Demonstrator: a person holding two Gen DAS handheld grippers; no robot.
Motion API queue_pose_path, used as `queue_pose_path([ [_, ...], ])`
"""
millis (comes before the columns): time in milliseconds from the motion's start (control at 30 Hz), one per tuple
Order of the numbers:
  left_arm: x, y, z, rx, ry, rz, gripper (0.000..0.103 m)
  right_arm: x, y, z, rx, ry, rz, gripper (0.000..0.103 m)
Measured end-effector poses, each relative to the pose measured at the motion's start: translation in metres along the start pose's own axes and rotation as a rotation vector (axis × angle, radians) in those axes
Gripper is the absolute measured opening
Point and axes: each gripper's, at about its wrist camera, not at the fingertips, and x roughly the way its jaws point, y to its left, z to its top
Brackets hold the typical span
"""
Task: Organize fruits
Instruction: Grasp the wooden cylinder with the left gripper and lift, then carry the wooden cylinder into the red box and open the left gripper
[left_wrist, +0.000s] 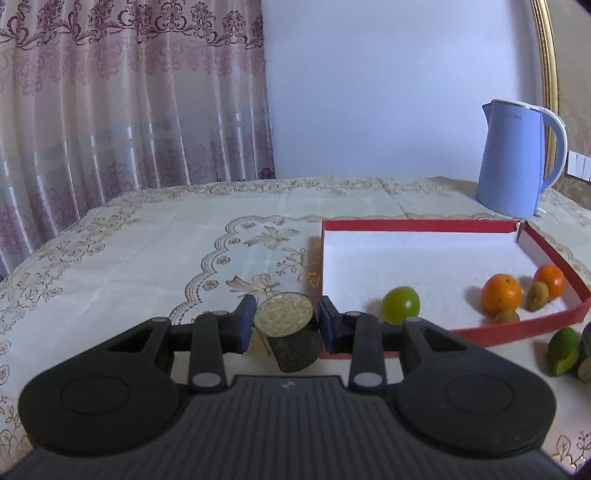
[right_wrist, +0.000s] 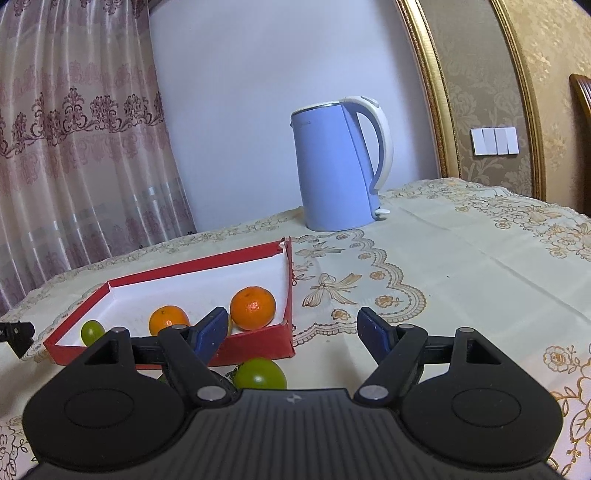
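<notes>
My left gripper (left_wrist: 287, 319) is shut on a dark cut fruit piece (left_wrist: 290, 330) with a pale flat face, held just left of the red tray (left_wrist: 417, 225). The tray holds a green fruit (left_wrist: 400, 305), two oranges (left_wrist: 501, 293) (left_wrist: 550, 281) and a small brown kiwi (left_wrist: 536, 295). In the right wrist view my right gripper (right_wrist: 291, 334) is open and empty above a green fruit (right_wrist: 260, 373) lying on the cloth in front of the tray (right_wrist: 255, 349). The tray's oranges (right_wrist: 253, 307) (right_wrist: 168, 319) and green fruit (right_wrist: 91, 331) show there too.
A blue kettle (left_wrist: 517, 162) (right_wrist: 338, 166) stands behind the tray on the embroidered tablecloth (left_wrist: 147, 251). A lime-green fruit (left_wrist: 563, 350) and a dark one (left_wrist: 587, 354) lie right of the tray. Curtains hang behind the table on the left.
</notes>
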Motion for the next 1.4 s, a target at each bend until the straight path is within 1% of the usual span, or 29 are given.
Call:
queue_pose_path([
  [367,0.008,-0.015,0.007,0.026,-0.002,0.012,0.033,-0.002,-0.001,0.0,0.01,-0.011,0.012,0.077],
  [767,0.03,-0.037,0.022,0.057,-0.008,0.039,0.033,-0.004,-0.007,0.0,0.042,-0.021,0.044,0.077],
  [1067,0.048,-0.052,0.023,0.084,0.009,0.043,0.033,-0.004,-0.011,0.0,0.063,-0.021,0.063,0.077],
  [1400,0.056,-0.055,0.025,0.088,0.016,0.048,0.033,-0.003,-0.012,0.0,0.07,-0.017,0.07,0.077],
])
